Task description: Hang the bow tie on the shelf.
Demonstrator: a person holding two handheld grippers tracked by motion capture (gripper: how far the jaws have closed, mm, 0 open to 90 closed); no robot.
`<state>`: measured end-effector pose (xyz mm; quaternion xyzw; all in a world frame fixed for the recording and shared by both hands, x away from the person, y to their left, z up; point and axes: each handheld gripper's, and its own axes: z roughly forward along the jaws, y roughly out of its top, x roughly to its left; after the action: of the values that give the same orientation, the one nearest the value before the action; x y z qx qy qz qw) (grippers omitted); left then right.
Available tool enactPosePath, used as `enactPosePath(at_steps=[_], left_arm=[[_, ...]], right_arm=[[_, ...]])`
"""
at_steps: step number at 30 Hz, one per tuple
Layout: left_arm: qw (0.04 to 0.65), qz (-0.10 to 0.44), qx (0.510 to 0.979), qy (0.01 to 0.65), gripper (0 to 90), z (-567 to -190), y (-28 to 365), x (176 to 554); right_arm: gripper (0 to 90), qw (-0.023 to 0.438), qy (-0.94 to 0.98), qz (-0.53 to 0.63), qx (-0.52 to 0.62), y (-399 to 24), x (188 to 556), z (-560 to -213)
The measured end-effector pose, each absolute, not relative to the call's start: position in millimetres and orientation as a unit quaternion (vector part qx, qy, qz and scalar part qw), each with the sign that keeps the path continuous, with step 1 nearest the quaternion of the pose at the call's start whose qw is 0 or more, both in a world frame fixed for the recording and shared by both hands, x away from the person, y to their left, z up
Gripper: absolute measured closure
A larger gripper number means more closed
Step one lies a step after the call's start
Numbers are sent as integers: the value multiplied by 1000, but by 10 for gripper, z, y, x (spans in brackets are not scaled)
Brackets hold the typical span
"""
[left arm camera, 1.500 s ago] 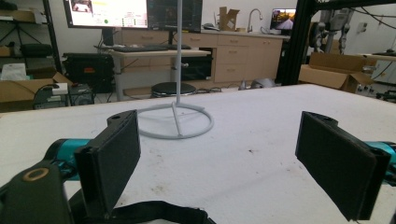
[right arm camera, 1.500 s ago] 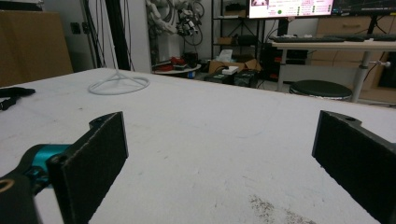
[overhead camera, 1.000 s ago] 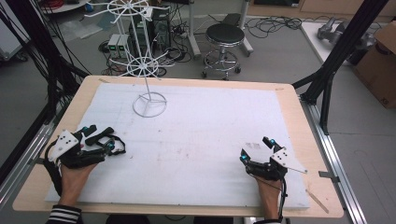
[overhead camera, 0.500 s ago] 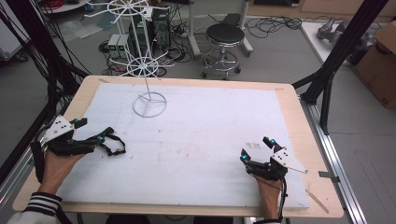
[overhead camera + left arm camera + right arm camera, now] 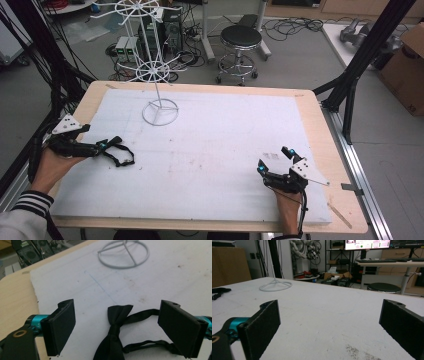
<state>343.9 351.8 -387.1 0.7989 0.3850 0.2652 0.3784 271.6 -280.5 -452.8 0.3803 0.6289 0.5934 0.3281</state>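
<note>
A black bow tie (image 5: 121, 154) with its strap lies on the white foam mat (image 5: 225, 135) at the left. My left gripper (image 5: 107, 145) points right at it, open. In the left gripper view the bow tie (image 5: 115, 322) rests flat between the wide-apart jaws of the left gripper (image 5: 120, 315), touching neither pad. A white wire stand (image 5: 159, 111) rises from its ring base at the back left; the ring base (image 5: 123, 253) sits beyond the tie. My right gripper (image 5: 273, 159) rests at the front right, open, and the right gripper (image 5: 330, 315) has bare mat between its jaws.
The wooden table (image 5: 320, 125) borders the mat. Black frame posts (image 5: 357, 75) stand off the right edge and cables hang at the left. A stool (image 5: 241, 37) and boxes stand on the floor behind. The wire stand's ring base (image 5: 275, 286) shows far off in the right gripper view.
My left gripper has drawn back to the left and turned, leaving the bow tie on the mat in front of its jaws. The right gripper has not moved.
</note>
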Motion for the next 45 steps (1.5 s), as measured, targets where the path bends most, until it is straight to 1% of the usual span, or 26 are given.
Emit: enactPosePath(at_steps=[2,3,11,15,18,20,24,29,32,33,34,39,43,45], left_arm=[[371,259,803,388,150,-3885,3521,3476],[356,254,811,390,151,-3901,3512,3515],[321,235,830,390,153,-3926,3472,3617],[312,233,836,387,176,-3917,3467,3658],[302,223,843,386,177,-3943,3459,3694],[284,210,852,387,183,-3989,3450,3729],[274,206,856,387,204,-4020,3435,3752],[250,196,859,403,263,-4059,3437,3784],[247,189,857,411,274,-4067,3447,3796],[245,186,858,412,316,-4069,3444,3796],[245,186,858,412,331,-4069,3444,3796],[235,179,862,411,396,-4085,3423,3805],[223,182,862,417,421,-4103,3401,3809],[221,179,862,419,449,-4107,3403,3815]], right_arm=[[24,327,629,593,382,-2801,2713,-4528],[24,327,629,593,382,-2801,2712,-4528],[24,327,628,595,380,-2805,2718,-4528],[24,327,629,594,381,-2808,2718,-4528],[24,323,628,595,384,-2806,2715,-4528],[24,324,628,595,383,-2809,2718,-4527],[24,324,628,595,383,-2810,2718,-4528],[24,324,628,595,383,-2810,2718,-4528],[24,325,627,595,383,-2809,2719,-4528],[24,324,628,595,383,-2810,2718,-4528],[24,324,628,595,383,-2810,2718,-4528],[24,324,628,595,384,-2811,2718,-4528],[24,324,628,595,384,-2812,2718,-4528],[24,324,627,595,384,-2811,2718,-4528]])
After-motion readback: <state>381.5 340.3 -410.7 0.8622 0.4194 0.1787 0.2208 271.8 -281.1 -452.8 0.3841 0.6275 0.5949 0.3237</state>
